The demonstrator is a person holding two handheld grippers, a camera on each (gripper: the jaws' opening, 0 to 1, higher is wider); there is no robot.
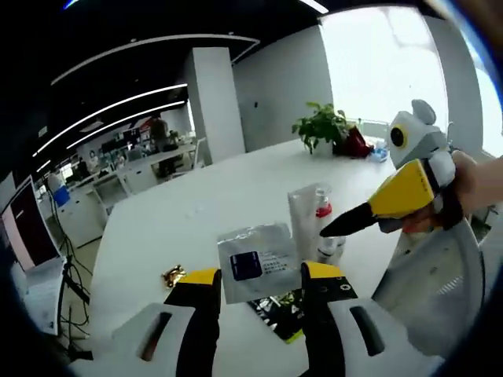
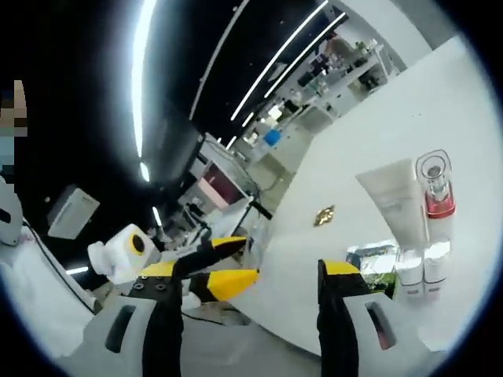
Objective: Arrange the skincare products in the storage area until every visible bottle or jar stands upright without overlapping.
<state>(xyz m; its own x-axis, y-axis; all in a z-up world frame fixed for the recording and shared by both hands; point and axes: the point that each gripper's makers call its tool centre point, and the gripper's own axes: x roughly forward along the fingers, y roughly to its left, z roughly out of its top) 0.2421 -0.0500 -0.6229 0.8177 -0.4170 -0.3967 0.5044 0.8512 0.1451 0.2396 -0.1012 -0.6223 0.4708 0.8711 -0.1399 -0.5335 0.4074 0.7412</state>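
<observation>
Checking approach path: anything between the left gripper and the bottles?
Yes. A white sachet sits between the left gripper's jaws, in front of the tube and the red-capped bottle. The right gripper also reaches in beside them.

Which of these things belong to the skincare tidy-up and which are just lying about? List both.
Part of the job:
white tube
clear bottle with a pink band
small white bottles
sachet between the left tongs
dark packet

Just lying about:
gold wrapper
potted plant
</observation>
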